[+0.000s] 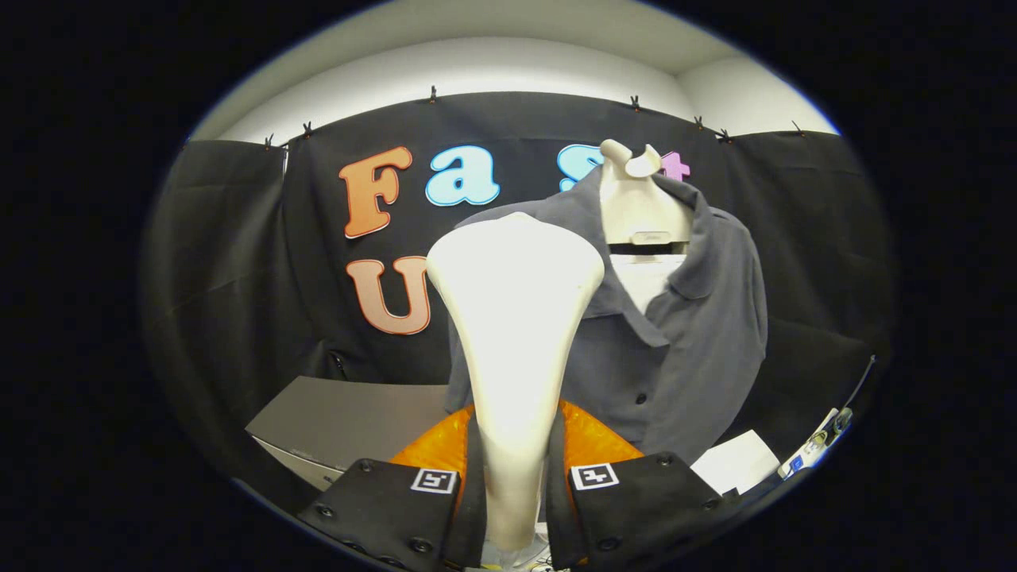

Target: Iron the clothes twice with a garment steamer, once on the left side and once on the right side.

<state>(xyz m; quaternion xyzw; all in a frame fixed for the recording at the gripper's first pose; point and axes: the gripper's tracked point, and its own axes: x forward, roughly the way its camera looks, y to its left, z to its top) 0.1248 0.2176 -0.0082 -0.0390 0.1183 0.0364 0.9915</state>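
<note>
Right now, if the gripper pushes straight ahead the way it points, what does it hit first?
Probably the grey button-up shirt hanging on its cream hanger. The gripper is shut on the white garment steamer, whose wide head leads, so that would likely touch the shirt's front first. Depth between them is unclear.

No readable words or numbers here, only two coded markers.

On the gripper (512, 470), each finger carries a square black-and-white marker: one on the left finger (434, 481), one on the right finger (594, 476). They are block patterns, not letters. The two fingers are closed against the handle of the garment steamer (515, 318), which is blank. Beyond it, the hanger (636, 202) has a small raised plate (650, 237), and whatever is stamped there is too faint to make out.
</note>
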